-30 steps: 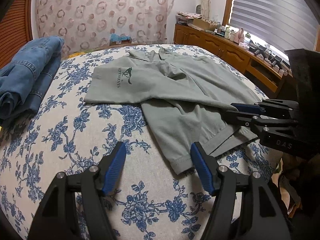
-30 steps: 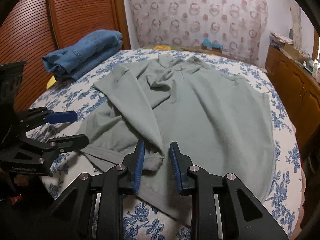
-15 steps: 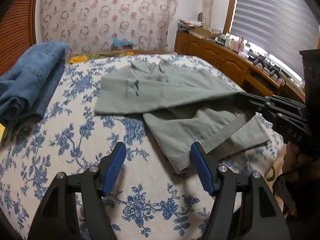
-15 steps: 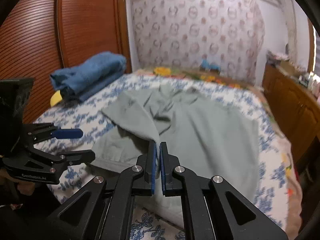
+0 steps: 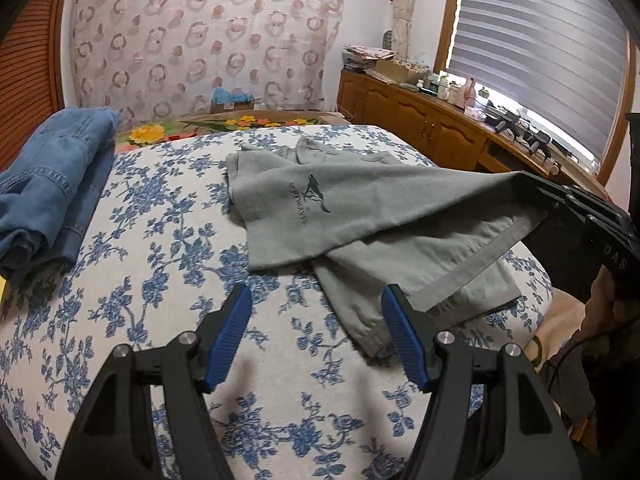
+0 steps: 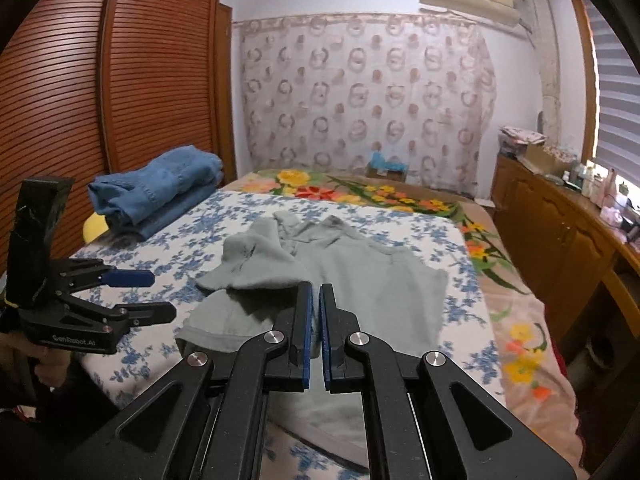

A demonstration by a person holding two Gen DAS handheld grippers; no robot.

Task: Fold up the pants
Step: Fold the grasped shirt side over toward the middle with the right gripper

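Right gripper (image 6: pixel 315 292) rose, clenched on grey garment (image 5: pixel 360 208) edge, lifting it.
Left gripper (image 5: pixel 316 320) released at 6 o'clock; pinched hem hidden behind the jaws.

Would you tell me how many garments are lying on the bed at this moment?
2. The grey-green garment lies mid-bed, its edge pinched by the right gripper; the folded blue jeans sit at the bed's far-left edge. Others may be hidden.

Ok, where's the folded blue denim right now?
The folded blue denim lies at the bed's far left edge in both views, beside the wooden slatted wardrobe, apart from the grey-green garment.
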